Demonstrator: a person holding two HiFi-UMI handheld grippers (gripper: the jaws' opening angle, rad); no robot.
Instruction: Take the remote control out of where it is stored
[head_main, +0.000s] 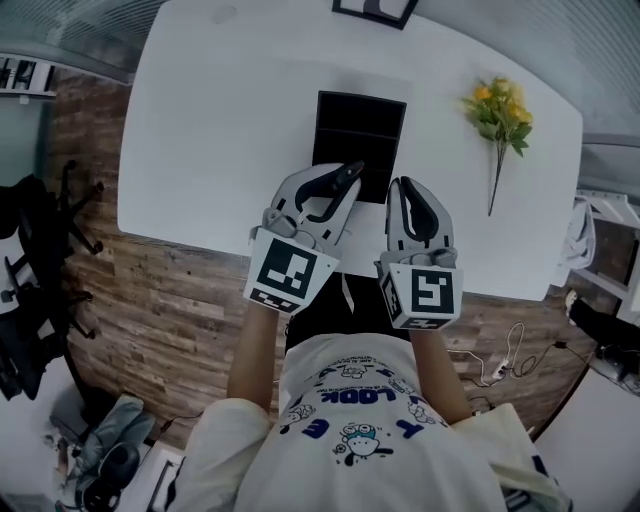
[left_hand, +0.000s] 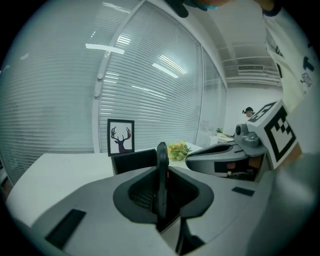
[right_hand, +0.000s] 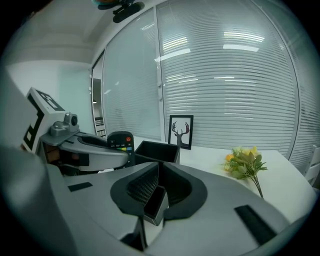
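**Left gripper holding the remote control**

The left gripper is clamping the remote control edge-on between its fingers, holding it upright just by the near left side of the open black box on the white bench. The right gripper is pinching the box's near corner, fingers closed on its wall. To the right, yellow flowers are lying on the bench, and a framed deer picture is standing behind the box.
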